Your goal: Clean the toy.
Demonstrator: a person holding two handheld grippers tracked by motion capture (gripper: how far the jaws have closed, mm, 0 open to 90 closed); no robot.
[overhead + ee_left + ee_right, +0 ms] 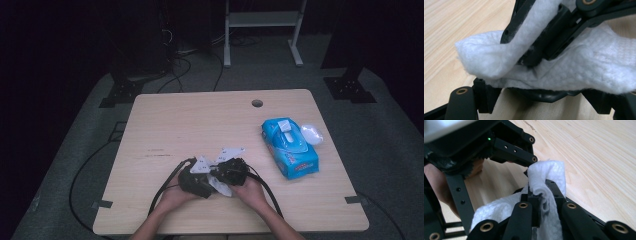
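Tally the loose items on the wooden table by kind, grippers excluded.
Blue plastic pack of wet wipes: 1
White textured wet wipe, held between the grippers: 1
Small white crumpled item beside the pack: 1
Total: 3

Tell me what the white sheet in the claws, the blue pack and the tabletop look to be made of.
White sheet: soft nonwoven wipe, likely; fuzzy edges and an embossed grid. Blue pack: glossy plastic film, judging by its sheen and crinkles. Tabletop: pale wood or wood-look laminate, matte, with straight grain lines.
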